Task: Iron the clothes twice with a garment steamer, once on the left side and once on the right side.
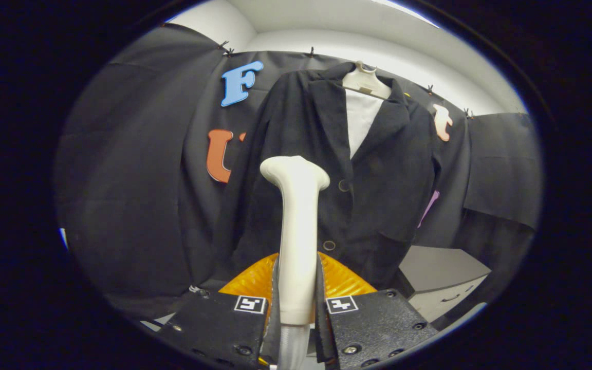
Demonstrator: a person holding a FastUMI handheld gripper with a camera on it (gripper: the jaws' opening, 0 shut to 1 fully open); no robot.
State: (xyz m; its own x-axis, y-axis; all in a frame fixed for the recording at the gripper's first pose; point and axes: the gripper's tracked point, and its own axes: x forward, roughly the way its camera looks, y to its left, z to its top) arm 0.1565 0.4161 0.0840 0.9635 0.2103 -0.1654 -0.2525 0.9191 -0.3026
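A black jacket hangs on a white hanger against the booth's wall, with a white shirt front showing at its collar. My gripper is shut on the handle of a white garment steamer. The steamer stands upright between the fingers, and its head is up in front of the jacket's left half, near the buttons. Whether the head touches the cloth I cannot tell. A clear hose leaves the steamer's lower end between the fingers.
A white cabinet with drawer handles stands low to the right, below the jacket's hem. Black cloth covers the wall behind and to both sides. A white ceiling runs above.
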